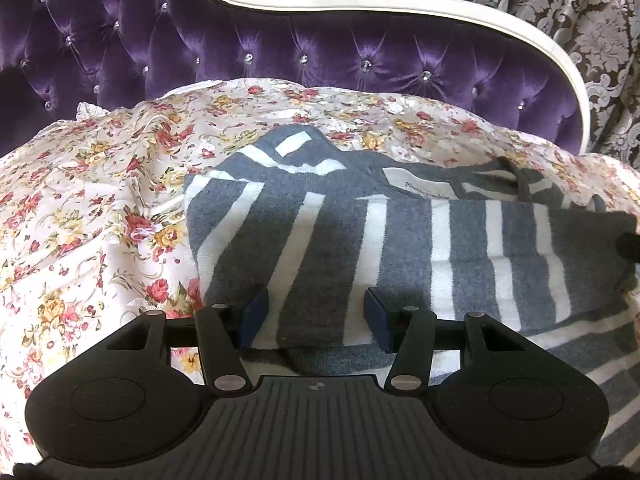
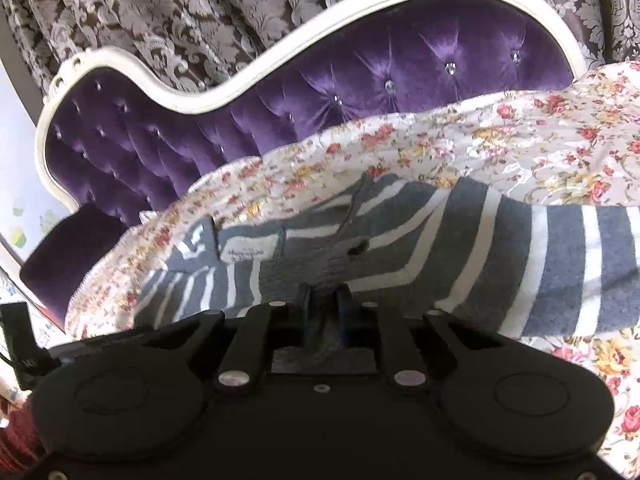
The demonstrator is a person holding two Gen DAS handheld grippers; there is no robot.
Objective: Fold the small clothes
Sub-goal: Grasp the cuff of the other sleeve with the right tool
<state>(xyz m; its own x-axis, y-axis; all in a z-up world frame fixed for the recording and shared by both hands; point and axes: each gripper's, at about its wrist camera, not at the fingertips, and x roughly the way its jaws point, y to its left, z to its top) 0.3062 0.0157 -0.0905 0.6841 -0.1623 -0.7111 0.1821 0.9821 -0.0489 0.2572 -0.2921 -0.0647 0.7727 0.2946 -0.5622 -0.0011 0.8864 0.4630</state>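
I have the grey-and-white striped knit top [image 1: 360, 240] spread across the middle of both frames on the flowered bedspread [image 1: 100, 200], below the purple tufted headboard [image 1: 280, 52] at the top. My right gripper [image 2: 325, 304], at lower centre of its view, has its jaws drawn narrow and pinching a grey ribbed edge of the top, I judge so I can carry that part over as a fold. My left gripper [image 1: 316, 312] sits at the bottom of its view with jaws half apart, straddling a stripe without squeezing, probably to steady the near edge.
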